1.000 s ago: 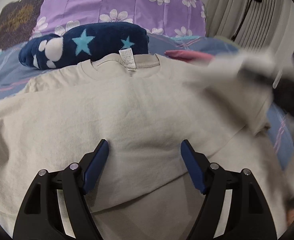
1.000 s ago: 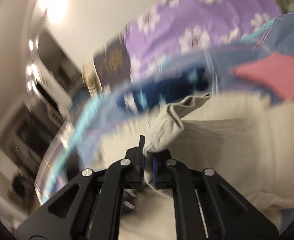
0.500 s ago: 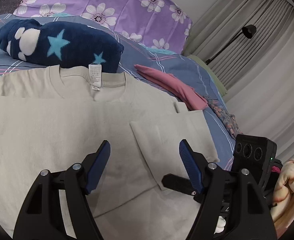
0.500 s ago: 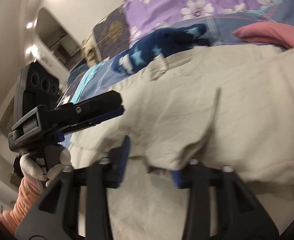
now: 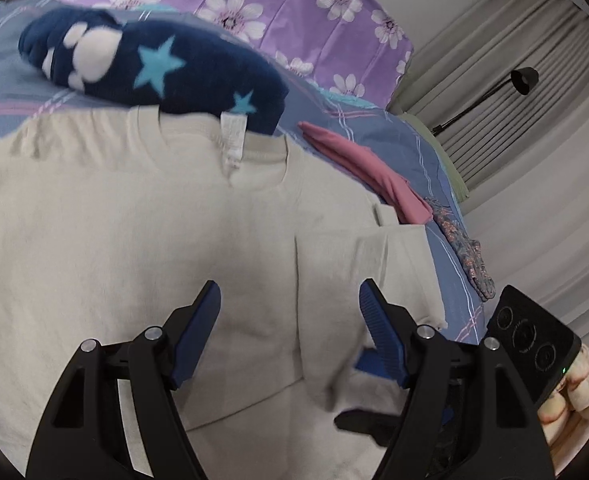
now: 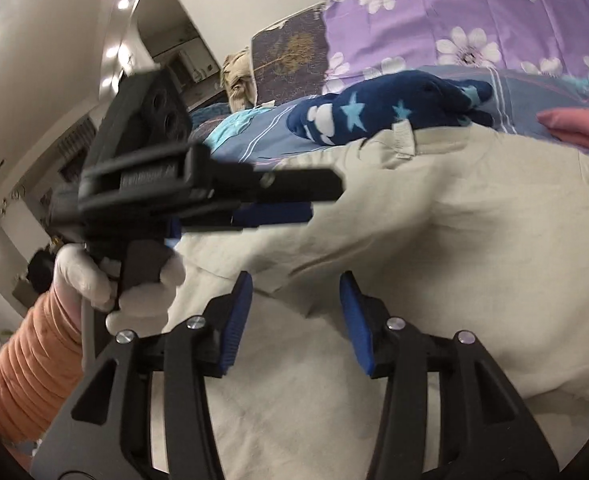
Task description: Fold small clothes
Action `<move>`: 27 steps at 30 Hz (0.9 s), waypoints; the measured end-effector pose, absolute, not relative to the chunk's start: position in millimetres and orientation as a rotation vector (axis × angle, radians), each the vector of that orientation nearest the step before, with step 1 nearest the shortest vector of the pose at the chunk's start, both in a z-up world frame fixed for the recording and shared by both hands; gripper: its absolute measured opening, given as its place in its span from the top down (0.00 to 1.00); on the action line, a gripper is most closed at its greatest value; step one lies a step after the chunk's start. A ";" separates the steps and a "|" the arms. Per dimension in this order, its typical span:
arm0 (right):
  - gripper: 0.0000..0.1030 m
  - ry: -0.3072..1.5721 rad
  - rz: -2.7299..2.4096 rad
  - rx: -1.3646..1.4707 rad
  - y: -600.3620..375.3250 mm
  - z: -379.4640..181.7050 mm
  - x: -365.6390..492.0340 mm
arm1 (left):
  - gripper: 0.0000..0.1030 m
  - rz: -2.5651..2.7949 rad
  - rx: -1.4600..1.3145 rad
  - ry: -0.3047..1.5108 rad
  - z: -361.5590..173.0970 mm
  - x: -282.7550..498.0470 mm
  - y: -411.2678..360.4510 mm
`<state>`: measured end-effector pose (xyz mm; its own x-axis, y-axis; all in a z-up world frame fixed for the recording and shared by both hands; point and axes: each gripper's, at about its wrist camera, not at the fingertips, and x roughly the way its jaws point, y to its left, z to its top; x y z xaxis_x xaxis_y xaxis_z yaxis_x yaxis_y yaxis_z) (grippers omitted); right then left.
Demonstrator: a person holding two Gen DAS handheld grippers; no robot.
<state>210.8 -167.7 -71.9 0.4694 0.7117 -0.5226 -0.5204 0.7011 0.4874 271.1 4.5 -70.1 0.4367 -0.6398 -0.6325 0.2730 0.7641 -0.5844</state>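
A beige T-shirt [image 5: 142, 240] lies spread flat on the bed [image 5: 426, 152], collar away from both tools, its right sleeve [image 5: 366, 280] already turned inward, likely to square the body for folding. The left hand-held gripper [image 5: 290, 308] hovers just above the cloth, jaws wide, grasping nothing. The right hand-held gripper [image 6: 294, 300] is opening, its jaws letting go, with the sleeve's edge just ahead and nothing pinched between them.

A cream T-shirt [image 5: 134, 248] is lying spread flat on the bed, its neckline with a white label pointing toward the pillows. One sleeve [image 5: 358, 280] is lying folded inward over the body, forming a neat rectangular flap.
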 end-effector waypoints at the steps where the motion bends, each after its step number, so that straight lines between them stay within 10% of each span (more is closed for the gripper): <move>1: 0.51 0.783 0.762 0.299 -171.2 -74.7 214.3 | 0.30 -0.591 -0.435 0.968 -71.7 271.2 3.4; 10: 0.48 0.814 0.752 0.327 -176.5 -78.1 214.6 | 0.34 -0.555 -0.292 1.005 -81.0 275.8 -22.8; 16: 0.47 0.813 0.704 0.330 -189.5 -72.6 209.9 | 0.67 -0.496 -0.209 0.999 -83.4 276.0 -26.8; 18: 0.47 0.801 0.668 0.303 -195.4 -65.2 209.2 | 0.96 -0.490 -0.212 0.997 -84.3 277.2 -25.6; 27: 0.42 0.607 0.523 0.514 -292.0 -25.0 203.1 | 0.98 -0.397 -0.002 0.788 16.8 259.0 -30.7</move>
